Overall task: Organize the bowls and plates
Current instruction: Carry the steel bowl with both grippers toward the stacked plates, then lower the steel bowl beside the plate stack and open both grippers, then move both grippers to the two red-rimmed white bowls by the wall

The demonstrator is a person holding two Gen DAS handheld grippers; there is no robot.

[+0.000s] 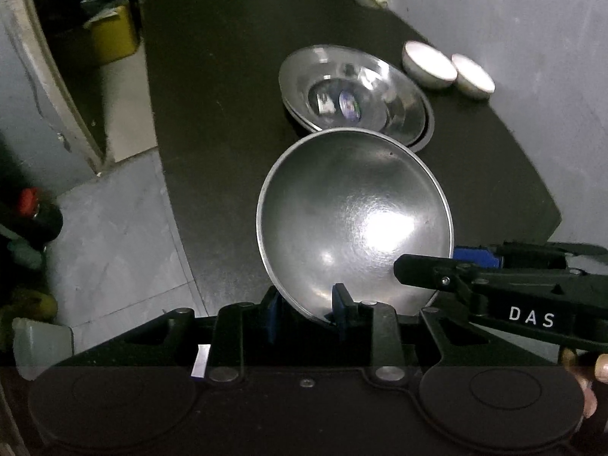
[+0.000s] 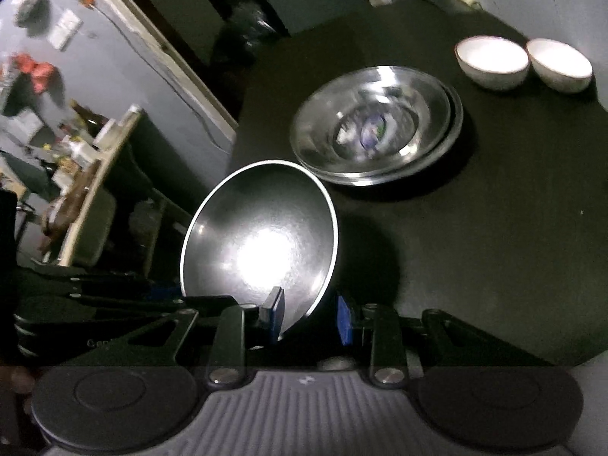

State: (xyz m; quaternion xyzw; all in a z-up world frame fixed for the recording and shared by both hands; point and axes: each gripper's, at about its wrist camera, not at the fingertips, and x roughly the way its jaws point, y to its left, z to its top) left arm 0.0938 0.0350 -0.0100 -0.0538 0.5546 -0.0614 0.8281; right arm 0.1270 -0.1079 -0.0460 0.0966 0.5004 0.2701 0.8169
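Locate the steel bowl [image 1: 353,220] off the surface, tilted steeply with its open face toward both cameras, above the near part of the dark table [image 1: 228,76] and just short of the stack of steel bowls [image 1: 353,91]. Note the two-point hold: left gripper [image 1: 306,307] pinching the near rim, one blue pad inside the wall and one outside; right gripper [image 2: 309,315] pinching the rim further round in the same fashion, neither set of tongs spread wide. Treat the step in hand as nesting this bowl into the stack, judged from the task and the present layout. Level the bowl before lowering, rotating both wrists together so that no twist loads the thin rim. Centre over the top bowl of the stack, then descend straight down until the curved underside seats. Avoid striking the far rim against the stack edge, since a polished wall will probably slide in the pads under a side knock. Keep both pinches firm until full support from below, then release one side at a time and withdraw upward and back. Stay clear of the first white bowl [image 1: 429,62] and the second white bowl [image 1: 475,76], set side by side beyond the stack near the far table edge.
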